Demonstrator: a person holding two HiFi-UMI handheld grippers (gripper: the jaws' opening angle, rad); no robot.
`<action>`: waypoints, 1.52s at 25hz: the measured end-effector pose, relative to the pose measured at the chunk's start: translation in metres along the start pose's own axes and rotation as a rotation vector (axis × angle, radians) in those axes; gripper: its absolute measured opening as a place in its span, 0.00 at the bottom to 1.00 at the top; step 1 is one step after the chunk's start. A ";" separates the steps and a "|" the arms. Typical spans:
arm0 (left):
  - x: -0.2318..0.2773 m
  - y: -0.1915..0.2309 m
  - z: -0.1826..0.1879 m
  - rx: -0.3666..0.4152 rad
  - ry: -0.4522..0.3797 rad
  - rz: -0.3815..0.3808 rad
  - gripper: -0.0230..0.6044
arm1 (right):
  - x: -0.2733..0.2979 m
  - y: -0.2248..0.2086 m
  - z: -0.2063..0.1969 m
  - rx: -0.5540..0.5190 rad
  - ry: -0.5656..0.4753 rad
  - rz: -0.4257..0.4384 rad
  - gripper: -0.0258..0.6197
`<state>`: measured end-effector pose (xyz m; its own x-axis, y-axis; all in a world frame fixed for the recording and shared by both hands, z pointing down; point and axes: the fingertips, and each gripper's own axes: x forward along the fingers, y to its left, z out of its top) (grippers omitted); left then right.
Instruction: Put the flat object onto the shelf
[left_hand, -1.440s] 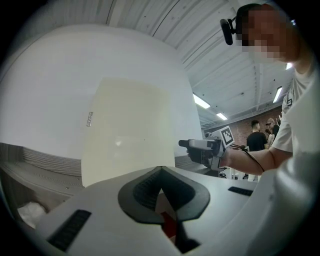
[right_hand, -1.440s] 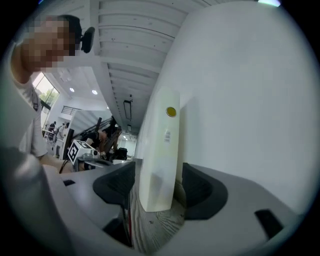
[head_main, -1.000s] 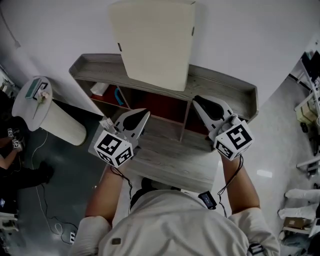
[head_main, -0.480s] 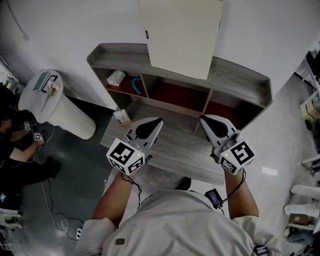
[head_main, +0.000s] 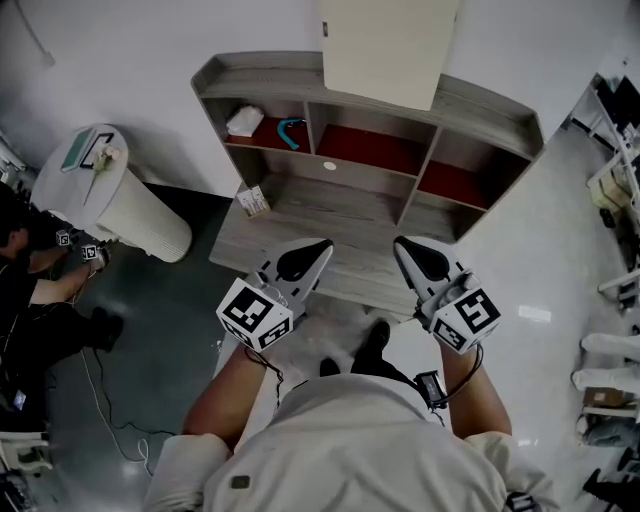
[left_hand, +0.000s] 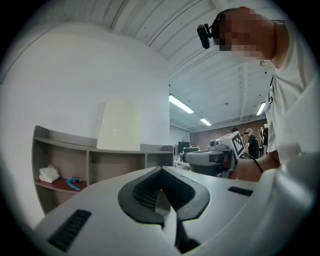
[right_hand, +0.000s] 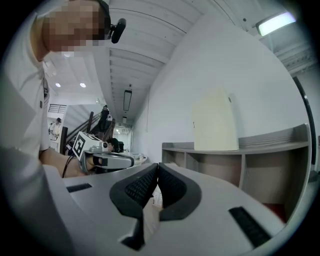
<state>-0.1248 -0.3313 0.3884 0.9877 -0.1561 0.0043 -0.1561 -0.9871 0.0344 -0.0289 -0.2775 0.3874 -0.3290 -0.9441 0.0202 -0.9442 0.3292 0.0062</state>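
Head view, looking steeply down.

- The flat cream panel (head_main: 390, 50) is at 12 o'clock. It stands upright on the top board of the grey wooden shelf unit (head_main: 490, 110), back against the white wall.
- Both gripper views show the panel's lower edge resting on that top board.
- Under the top board is a row of open compartments with red floors. The one at 11 o'clock holds a crumpled white cloth (head_main: 244, 122) and a teal curved item (head_main: 289, 131).
- The grey surface (head_main: 340, 225) juts out in front of the compartments. A small box (head_main: 253, 201) sits at its 10 o'clock corner.
- The left hand-held gripper (head_main: 318, 248) and right hand-held gripper (head_main: 402, 246) hang side by side over the near edge of the surface, well apart from the panel.
- On both, the jaws are pressed together with nothing between them.
- A white cylindrical stand (head_main: 120, 215) is at 9 o'clock, with a seated person (head_main: 25, 290) beyond it at the frame edge.
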 end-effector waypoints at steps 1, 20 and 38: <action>-0.005 -0.005 -0.002 -0.011 -0.001 -0.007 0.06 | -0.005 0.010 -0.003 0.003 0.006 -0.004 0.07; -0.021 -0.129 -0.030 -0.049 -0.005 0.027 0.06 | -0.133 0.062 -0.026 -0.027 0.029 0.049 0.07; -0.014 -0.312 -0.062 -0.041 0.002 0.075 0.06 | -0.295 0.092 -0.061 -0.017 0.025 0.110 0.07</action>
<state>-0.0903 -0.0192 0.4394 0.9732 -0.2299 0.0099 -0.2299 -0.9703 0.0751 -0.0181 0.0321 0.4429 -0.4302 -0.9015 0.0471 -0.9019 0.4314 0.0193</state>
